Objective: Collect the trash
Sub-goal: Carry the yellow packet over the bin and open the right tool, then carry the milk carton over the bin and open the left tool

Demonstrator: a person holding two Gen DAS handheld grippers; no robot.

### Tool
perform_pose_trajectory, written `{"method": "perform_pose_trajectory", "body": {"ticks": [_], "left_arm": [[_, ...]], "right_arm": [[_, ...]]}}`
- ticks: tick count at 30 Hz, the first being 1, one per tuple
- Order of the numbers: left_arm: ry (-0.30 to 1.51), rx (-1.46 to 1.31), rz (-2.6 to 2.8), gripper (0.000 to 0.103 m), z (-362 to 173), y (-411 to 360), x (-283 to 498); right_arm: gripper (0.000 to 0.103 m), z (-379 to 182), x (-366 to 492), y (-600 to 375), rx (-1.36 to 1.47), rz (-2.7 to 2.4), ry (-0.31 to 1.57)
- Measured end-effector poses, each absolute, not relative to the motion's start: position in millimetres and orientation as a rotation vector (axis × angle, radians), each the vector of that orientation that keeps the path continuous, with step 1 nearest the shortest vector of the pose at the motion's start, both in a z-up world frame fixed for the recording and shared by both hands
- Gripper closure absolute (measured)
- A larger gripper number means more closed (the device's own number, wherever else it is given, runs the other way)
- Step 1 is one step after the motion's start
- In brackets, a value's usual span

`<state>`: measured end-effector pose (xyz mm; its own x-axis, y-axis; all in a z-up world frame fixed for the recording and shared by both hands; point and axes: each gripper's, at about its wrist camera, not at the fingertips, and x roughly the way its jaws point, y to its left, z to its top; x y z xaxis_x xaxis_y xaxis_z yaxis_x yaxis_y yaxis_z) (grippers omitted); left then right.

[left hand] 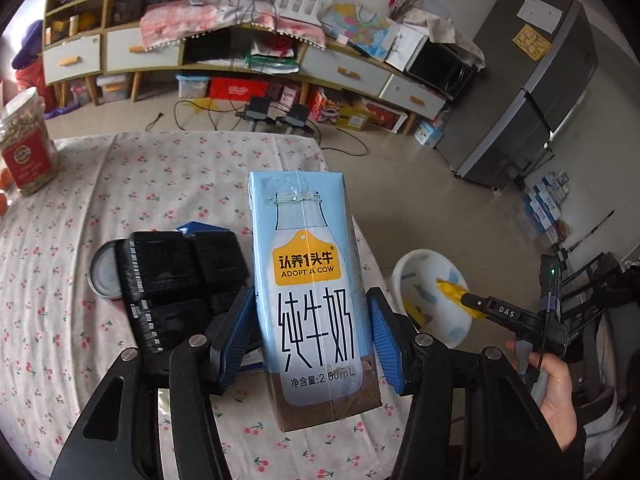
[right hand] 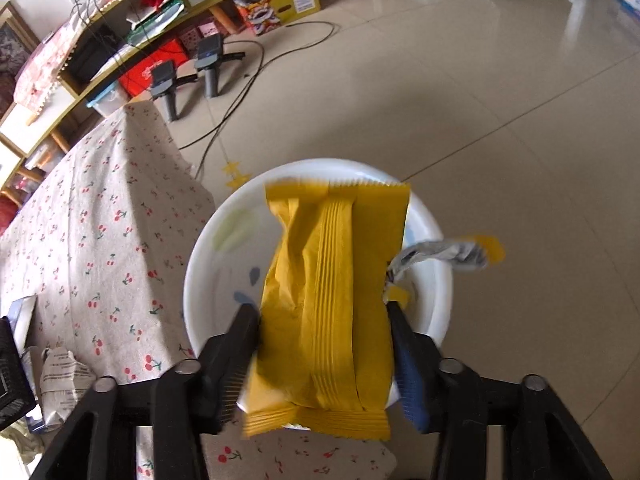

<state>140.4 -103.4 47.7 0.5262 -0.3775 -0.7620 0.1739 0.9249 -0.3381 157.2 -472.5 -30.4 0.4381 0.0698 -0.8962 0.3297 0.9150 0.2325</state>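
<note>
My left gripper [left hand: 310, 320] is shut on a light blue milk carton [left hand: 308, 280] and holds it upright above the cherry-print tablecloth [left hand: 120, 200]. My right gripper [right hand: 324, 316] is shut on a yellow snack wrapper [right hand: 332, 300] and holds it over a white basin [right hand: 208, 264] that stands on the floor beside the table. A grey-and-yellow wrapper [right hand: 452, 254] lies on the basin's right rim. In the left wrist view the right gripper [left hand: 472, 300] with its yellow wrapper [left hand: 450, 290] hangs over the same basin [left hand: 416, 264].
On the table lie a black plastic tray [left hand: 176, 280], a round tin lid [left hand: 104, 272] and a jar with a red label [left hand: 26, 148]. Crumpled paper [right hand: 60, 376] lies at the table's near edge. A cabinet [left hand: 240, 56], a fridge [left hand: 532, 80], cables and boxes stand around the floor.
</note>
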Motion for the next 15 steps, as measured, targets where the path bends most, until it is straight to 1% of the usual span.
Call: {"method": "perform_pose_trajectory", "body": {"ticks": [1, 8, 15], "left_arm": [[0.972, -0.223, -0.348, 0.045, 45, -115, 142], [1.033, -0.168, -0.445, 0.044, 23, -184, 156], [1.088, -0.107, -0.515, 0.044, -4, -249, 174]], "right_arm": [[0.034, -31, 157, -474, 0.418, -0.152, 1.115], [0.034, -23, 140, -487, 0.403, -0.208, 1.104], [0.032, -8, 106, -512, 0.412, -0.242, 1.052]]}}
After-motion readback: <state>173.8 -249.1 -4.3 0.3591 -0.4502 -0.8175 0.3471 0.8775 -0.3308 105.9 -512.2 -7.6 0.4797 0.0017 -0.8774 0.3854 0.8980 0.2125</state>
